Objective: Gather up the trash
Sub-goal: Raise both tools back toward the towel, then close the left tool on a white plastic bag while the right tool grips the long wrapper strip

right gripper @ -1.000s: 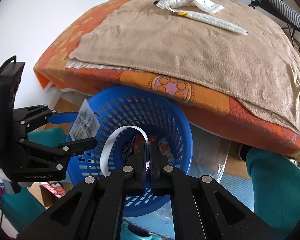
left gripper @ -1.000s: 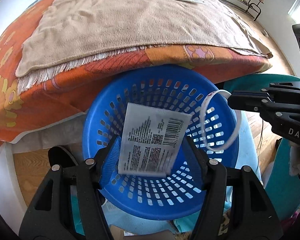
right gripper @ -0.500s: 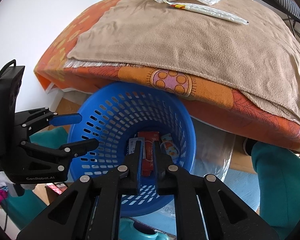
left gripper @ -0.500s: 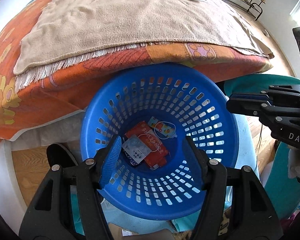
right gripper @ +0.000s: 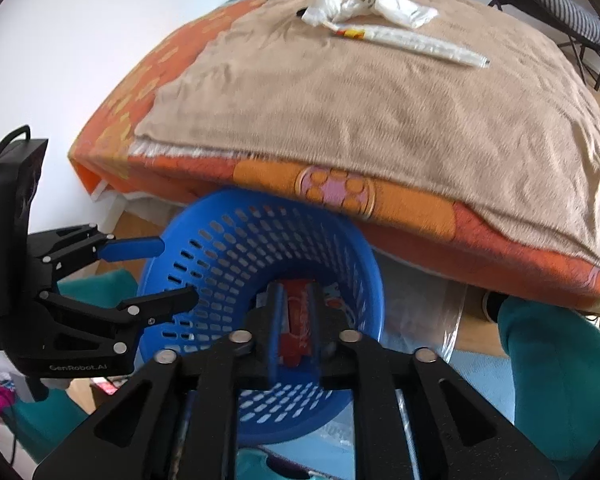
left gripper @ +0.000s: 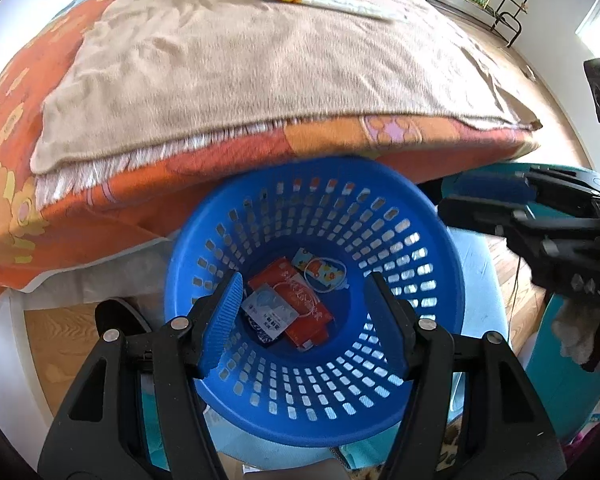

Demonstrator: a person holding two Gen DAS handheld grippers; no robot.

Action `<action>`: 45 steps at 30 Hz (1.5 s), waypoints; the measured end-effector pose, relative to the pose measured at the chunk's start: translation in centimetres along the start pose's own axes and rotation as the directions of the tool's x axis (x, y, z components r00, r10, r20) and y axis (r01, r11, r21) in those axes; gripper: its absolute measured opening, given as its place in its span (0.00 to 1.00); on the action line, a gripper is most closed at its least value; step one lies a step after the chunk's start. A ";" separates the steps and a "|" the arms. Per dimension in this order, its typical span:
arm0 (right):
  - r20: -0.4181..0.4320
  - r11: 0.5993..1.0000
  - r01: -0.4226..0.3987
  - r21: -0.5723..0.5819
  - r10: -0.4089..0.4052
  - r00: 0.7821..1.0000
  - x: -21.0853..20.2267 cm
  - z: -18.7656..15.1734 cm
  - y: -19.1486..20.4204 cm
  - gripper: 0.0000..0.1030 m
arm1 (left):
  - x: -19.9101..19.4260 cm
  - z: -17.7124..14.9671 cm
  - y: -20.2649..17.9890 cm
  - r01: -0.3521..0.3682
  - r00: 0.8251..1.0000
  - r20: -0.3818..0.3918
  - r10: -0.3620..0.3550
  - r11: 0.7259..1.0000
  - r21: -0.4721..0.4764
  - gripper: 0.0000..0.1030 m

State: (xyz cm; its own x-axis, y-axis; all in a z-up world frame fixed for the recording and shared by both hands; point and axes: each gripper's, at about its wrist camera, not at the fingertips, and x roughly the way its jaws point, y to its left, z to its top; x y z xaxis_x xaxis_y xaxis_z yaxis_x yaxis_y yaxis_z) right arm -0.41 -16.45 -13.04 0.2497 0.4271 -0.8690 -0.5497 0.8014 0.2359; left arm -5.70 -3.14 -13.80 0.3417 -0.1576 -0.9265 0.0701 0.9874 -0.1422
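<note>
- Hovering over the blue basket (left gripper: 316, 360), the left gripper (left gripper: 304, 312) shows its jaws spread wide with nothing between them.
- Right gripper (right gripper: 296, 328) hangs over the same basket, jaws only a narrow gap apart and holding nothing; the red shape seen through the gap lies down in the basket.
- Trash already dropped in sits on the basket floor: a red wrapper (left gripper: 296, 300), a pale printed sachet (left gripper: 270, 312) lying on it, a small patterned packet (left gripper: 320, 270) and a thin white ring (left gripper: 325, 276) on that.
- More trash waits well apart, on the far side of the bed (right gripper: 380, 120): crumpled white plastic (right gripper: 364, 4) and, touching it, a long clear sleeve (right gripper: 416, 42) with a red-and-yellow end.
- That plastic looks feather-light, soft and crinkly; I'd judge it collapses under the jaws, so pinching a bunched knot should hold better than a loose flap.
- Sleeve looks thin, glossy and probably slippery; it may droop from one end, so a grip near the middle seems wiser.
- Beige blanket (left gripper: 260, 80) under them is fuzzy and soft with a white fringe at the near edge; a deep pinch could snag the pile along with the trash.
- Orange flowered bedspread (left gripper: 16, 200) drapes below it, over the bed's edge.
- Basket is rigid, smooth plastic, round and slotted all over, tucked against the bed's near edge.
</note>
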 end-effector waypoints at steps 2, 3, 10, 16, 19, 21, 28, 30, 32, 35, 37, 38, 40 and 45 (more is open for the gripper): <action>0.046 1.000 -0.001 0.007 0.000 0.999 -0.6 0.5 -0.3 0.64 | -0.3 0.6 0.1 0.005 1.000 0.009 -0.005 1.000 -0.005 0.63; 0.083 1.000 -0.006 0.016 0.004 0.997 -1.1 0.9 -0.5 0.66 | -0.6 1.2 0.2 0.004 1.000 0.017 -0.004 1.000 -0.008 0.63; 0.147 0.998 0.046 -0.036 -0.040 0.988 -2.6 4.2 -1.2 0.66 | -2.3 5.1 1.0 -0.022 0.997 0.073 0.022 1.000 0.000 0.63; 0.175 0.987 0.153 -0.045 -0.142 0.974 -3.5 8.1 -2.5 0.66 | -3.7 9.3 1.9 -0.048 0.992 0.121 0.045 0.998 0.027 0.63; 0.171 0.985 0.160 -0.059 -0.148 0.974 -3.5 9.7 -3.5 0.66 | -3.9 11.6 2.8 -0.066 0.987 0.147 0.061 0.997 0.031 0.63; 0.158 0.986 0.154 -0.067 -0.142 0.977 -3.2 10.7 -4.1 0.66 | -3.9 13.1 3.6 -0.065 0.985 0.159 0.061 0.998 0.021 0.63; 0.161 0.983 0.163 -0.086 -0.148 0.976 -2.1 14.1 -5.9 0.66 | -2.7 17.9 6.4 -0.033 0.981 0.189 0.038 0.999 -0.031 0.63; 0.158 0.984 0.159 -0.085 -0.144 0.977 -1.5 14.8 -6.3 0.66 | -2.1 19.3 6.9 -0.023 0.980 0.194 0.030 0.999 -0.039 0.63; 0.150 0.985 0.154 -0.078 -0.141 0.979 -0.7 15.6 -7.0 0.66 | -1.6 20.5 7.5 -0.004 0.979 0.202 0.017 0.998 -0.062 0.63; 0.136 0.985 0.152 -0.077 -0.140 0.981 0.3 16.5 -7.8 0.66 | -0.7 22.2 8.1 0.019 0.978 0.207 -0.003 0.997 -0.075 0.63; 0.128 0.985 0.150 -0.091 -0.137 0.982 1.0 17.3 -8.1 0.66 | -0.1 23.4 8.4 0.006 0.977 0.211 0.010 0.997 -0.072 0.63; 0.126 0.984 0.148 -0.096 -0.135 0.983 1.1 17.5 -8.2 0.66 | 0.1 23.9 8.7 0.010 0.977 0.212 0.006 0.997 -0.077 0.63; 0.121 0.984 0.140 -0.111 -0.126 0.985 1.6 18.1 -8.3 0.66 | 0.5 24.8 9.3 0.019 0.976 0.217 0.002 0.996 -0.091 0.63; 0.106 0.982 0.136 -0.134 -0.122 0.987 3.2 19.6 -8.6 0.66 | 1.7 27.0 9.4 0.039 0.974 0.228 -0.020 0.996 -0.079 0.63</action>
State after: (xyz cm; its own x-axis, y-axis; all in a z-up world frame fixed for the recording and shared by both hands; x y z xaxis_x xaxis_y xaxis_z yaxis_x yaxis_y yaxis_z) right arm 20.80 -13.77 -9.35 0.3978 0.3678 -0.8405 -0.6125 0.7885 0.0552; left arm 20.84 5.42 -7.25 0.5448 -0.1768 -0.8197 0.0093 0.9787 -0.2050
